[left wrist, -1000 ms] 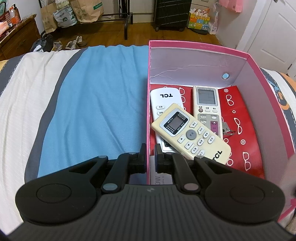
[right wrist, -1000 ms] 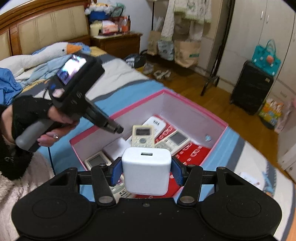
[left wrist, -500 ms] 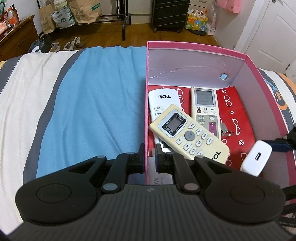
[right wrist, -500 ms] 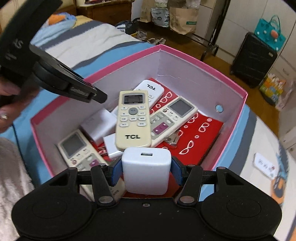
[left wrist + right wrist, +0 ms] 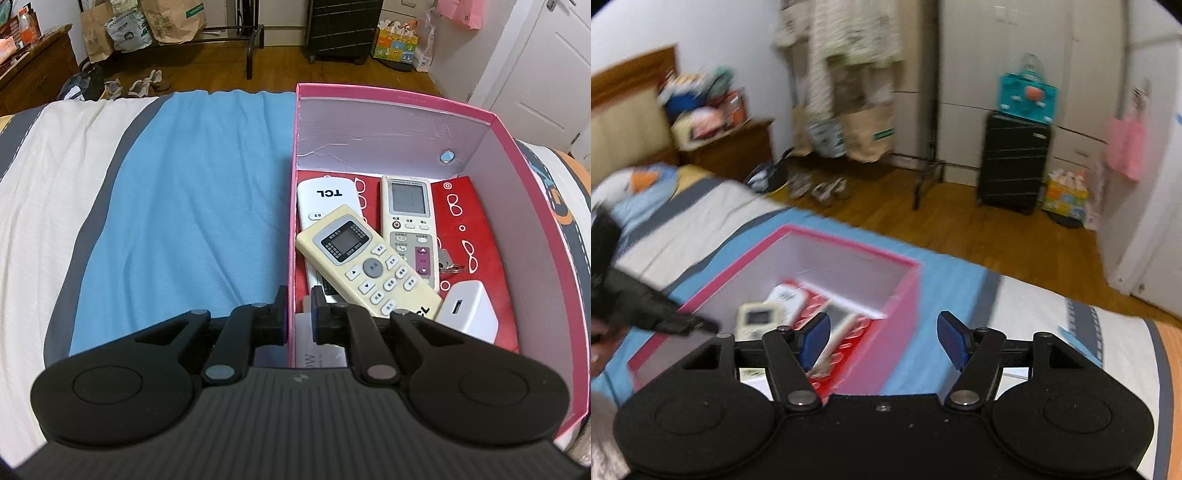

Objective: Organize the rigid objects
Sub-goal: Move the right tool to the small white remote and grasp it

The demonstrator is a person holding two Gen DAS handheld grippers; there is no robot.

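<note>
The pink box sits on the bed, right on the blue stripe of the cover, and it's the thing everything else hangs off. Inside it, on the red glasses-print lining, there's a cream remote lying diagonally across a white TCL remote, with a third white remote along the far side of them and a small bunch of keys just beside that one. The white charger is a chunky rounded cube with a USB port facing up, resting on the box floor near the front, touching the cream remote's low end. The left tongs are pinched onto the box's left wall, one finger inside and one outside. The right tongs are spread wide with nothing between them, above the box's right edge; that view is blurry.
</note>
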